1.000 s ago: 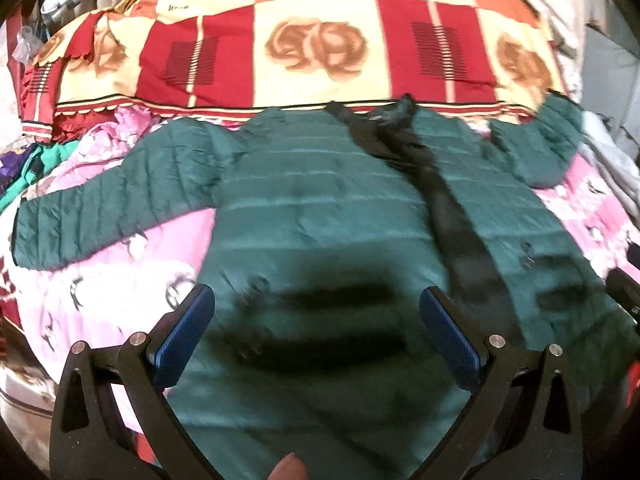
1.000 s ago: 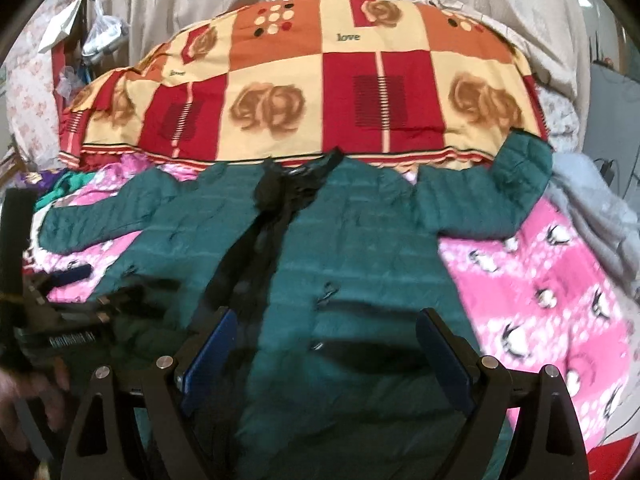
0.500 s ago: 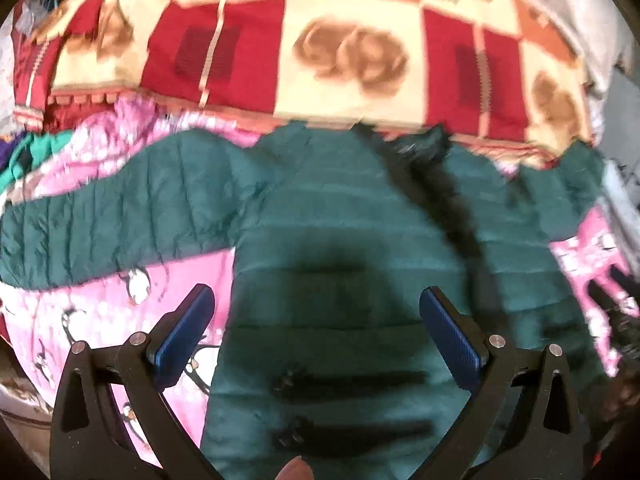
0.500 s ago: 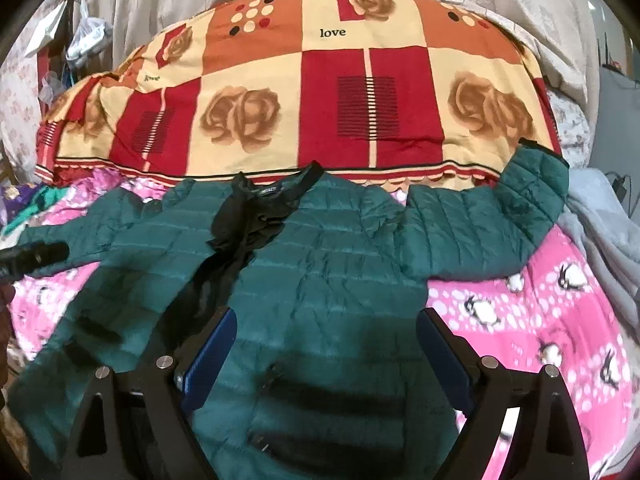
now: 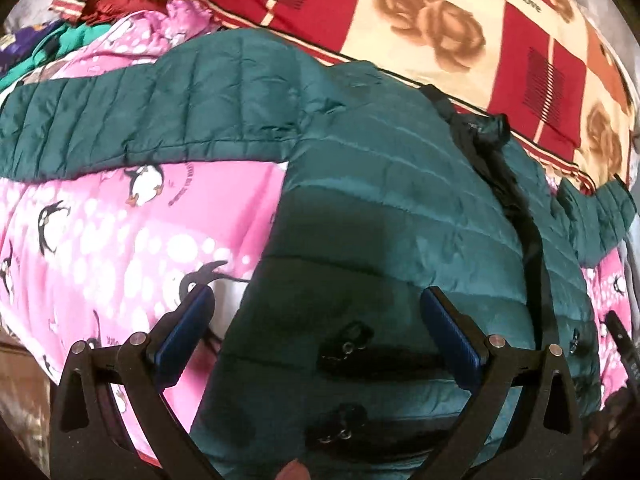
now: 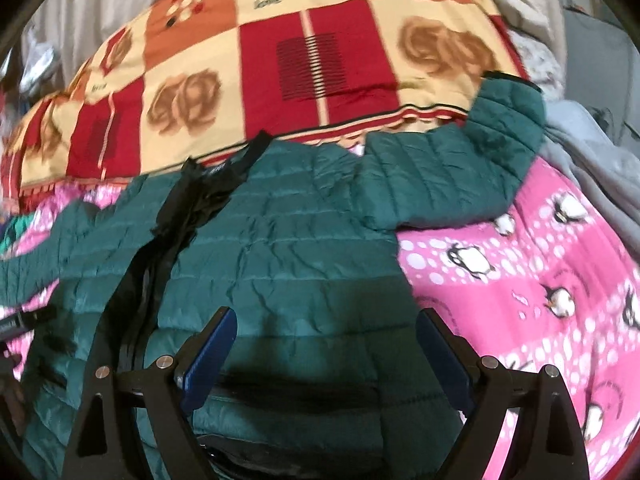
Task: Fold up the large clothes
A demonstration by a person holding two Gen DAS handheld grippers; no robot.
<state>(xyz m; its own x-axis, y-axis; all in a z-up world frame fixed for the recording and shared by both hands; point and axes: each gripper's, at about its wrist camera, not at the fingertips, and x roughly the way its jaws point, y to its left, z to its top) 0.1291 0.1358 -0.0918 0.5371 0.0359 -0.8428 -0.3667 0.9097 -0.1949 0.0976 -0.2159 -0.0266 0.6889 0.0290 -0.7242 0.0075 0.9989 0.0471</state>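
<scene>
A dark green quilted jacket point(image 5: 384, 208) lies spread face up on a pink penguin blanket point(image 5: 100, 248), black zipper line point(image 5: 528, 232) down its front. Its left sleeve point(image 5: 120, 120) stretches out to the left. In the right wrist view the jacket point(image 6: 288, 256) shows with its right sleeve point(image 6: 472, 160) angled up to the right. My left gripper point(image 5: 316, 332) is open and empty, above the jacket's left side edge. My right gripper point(image 6: 324, 348) is open and empty, above the jacket's right front panel.
A red, orange and cream rose-patterned blanket point(image 6: 304, 52) is piled behind the jacket. Grey cloth point(image 6: 592, 168) lies at the right. Teal and purple clothes point(image 5: 48, 44) lie at the far left. The other gripper's tip point(image 6: 16, 320) shows at the left edge.
Both grippers have moved forward and apart over the jacket: the left one toward the left side and sleeve, the right one toward the right side. Both stayed open.
</scene>
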